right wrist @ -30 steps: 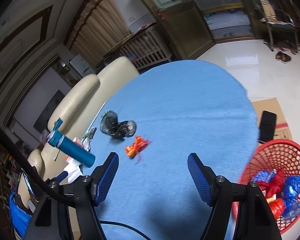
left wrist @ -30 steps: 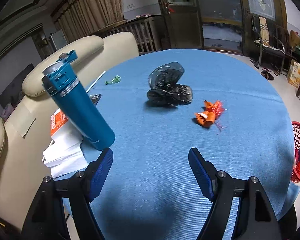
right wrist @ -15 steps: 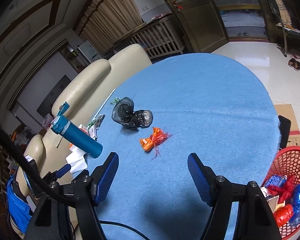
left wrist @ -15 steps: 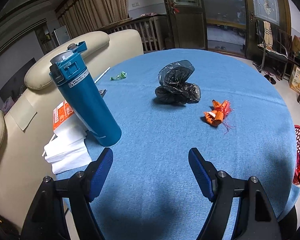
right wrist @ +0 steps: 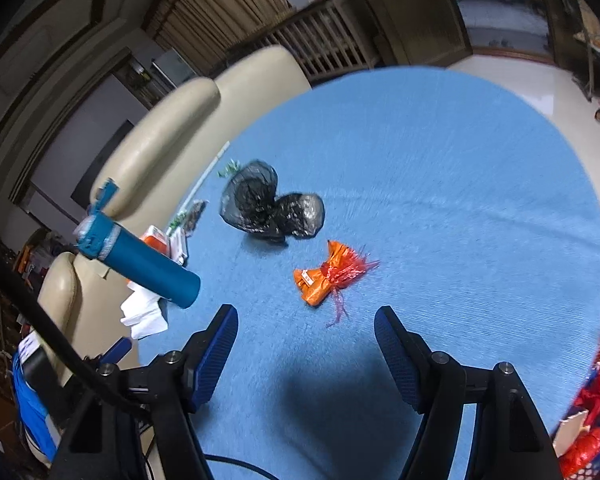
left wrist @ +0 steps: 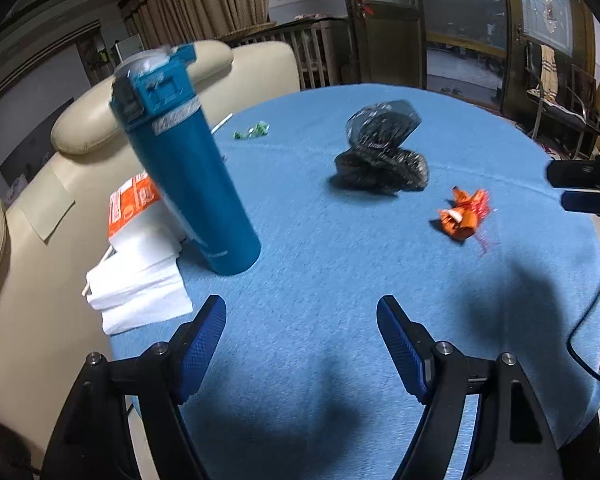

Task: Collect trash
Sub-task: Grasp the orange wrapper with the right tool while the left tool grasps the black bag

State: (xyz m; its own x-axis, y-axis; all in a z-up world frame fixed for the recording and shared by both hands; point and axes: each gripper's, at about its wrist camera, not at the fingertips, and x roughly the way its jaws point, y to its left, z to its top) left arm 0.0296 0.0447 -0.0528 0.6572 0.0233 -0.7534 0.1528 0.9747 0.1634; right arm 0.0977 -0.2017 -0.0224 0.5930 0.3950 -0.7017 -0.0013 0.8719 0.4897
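**Both claws empty above blue table; trash not yet gripped**

Left gripper (left wrist: pixel 301 344): jaws stand wide apart, blue pads facing each other, nothing between them. Only bare blue tablecloth (left wrist: pixel 340 280) shows in the gap. No contact with any object.

Right gripper (right wrist: pixel 306 348): jaws apart but closing. Nothing between the pads; they touch nothing. The gap frames bare cloth just short of the orange wrapper (right wrist: pixel 328 276).

Trash on table:
- Orange wrapper with red frayed strands, lying flat on the cloth, just ahead of the right gripper; in the left view it sits (left wrist: pixel 462 216) right of centre, well apart from the left jaws.
- Crumpled black plastic bag (right wrist: pixel 270 206), beyond the orange wrapper and near it, not touching.
- Small green scrap (left wrist: pixel 252 131) near the table's far-left edge.

Other items: teal bottle (left wrist: pixel 184 152) upright at the left edge of the table, beside white tissues (left wrist: pixel 140 284) and an orange-and-white packet (left wrist: pixel 130 204). Red mesh basket (right wrist: pixel 596 412) off the table's right edge, holding red and blue wrappers. Cream sofa (left wrist: pixel 80 128) behind the table.
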